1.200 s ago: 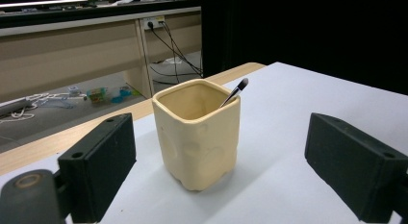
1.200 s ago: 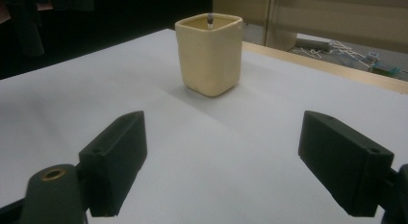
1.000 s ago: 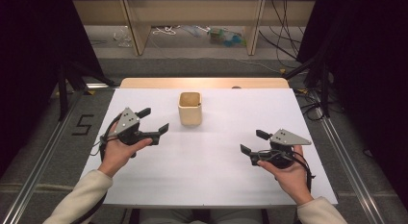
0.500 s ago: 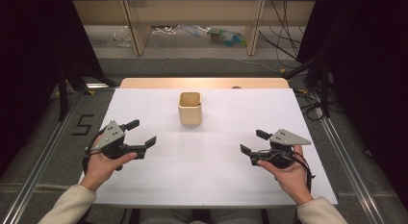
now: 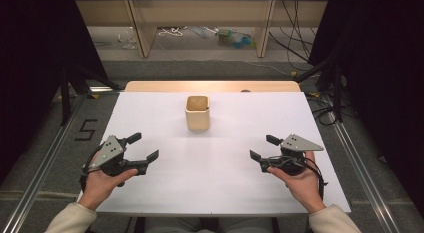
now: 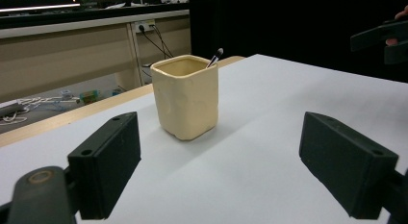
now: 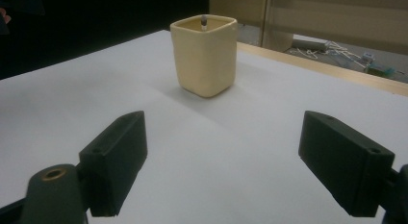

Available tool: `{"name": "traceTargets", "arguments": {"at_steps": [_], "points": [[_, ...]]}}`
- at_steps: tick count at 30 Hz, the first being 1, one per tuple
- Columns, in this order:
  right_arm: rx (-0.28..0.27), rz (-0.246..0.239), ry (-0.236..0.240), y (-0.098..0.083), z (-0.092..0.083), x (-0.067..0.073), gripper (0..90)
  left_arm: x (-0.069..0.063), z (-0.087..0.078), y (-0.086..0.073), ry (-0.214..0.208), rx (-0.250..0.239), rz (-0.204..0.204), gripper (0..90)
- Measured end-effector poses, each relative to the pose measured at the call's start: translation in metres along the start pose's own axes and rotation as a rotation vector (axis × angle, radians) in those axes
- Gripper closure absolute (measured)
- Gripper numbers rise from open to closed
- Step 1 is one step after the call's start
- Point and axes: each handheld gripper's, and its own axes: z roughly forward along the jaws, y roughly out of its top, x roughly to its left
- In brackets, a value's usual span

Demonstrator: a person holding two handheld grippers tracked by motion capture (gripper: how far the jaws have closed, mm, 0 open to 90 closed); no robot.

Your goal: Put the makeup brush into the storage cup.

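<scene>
Your left gripper point(image 5: 142, 148) sits low at the near left of the white table point(image 5: 220, 193), jaws wide apart and holding nothing; your right gripper point(image 5: 262, 149) mirrors it at the near right, jaws likewise apart; the cream cup point(image 5: 197, 113) stands upright between them, farther back, with a pen point(image 6: 214, 56) tip poking above its rim.

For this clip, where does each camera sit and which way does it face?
High view: above the person's side, looking forward and down on the table; both hands, left tool and right tool.
Left gripper view: on the left tool, low, facing the cup; own open jaws.
Right gripper view: on the right tool, facing the cup; own open jaws.
All three share the cup.
</scene>
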Motion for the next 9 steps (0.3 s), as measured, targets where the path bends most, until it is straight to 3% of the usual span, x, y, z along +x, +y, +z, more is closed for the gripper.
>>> {"name": "traceTargets", "arguments": {"at_steps": [9], "points": [[0.000, -0.024, -0.015, 0.0004, 0.0006, -0.0006, 18.2, -0.0022, 0.0016, -0.0037, -0.005, 0.019, 0.004, 14.8]]}}
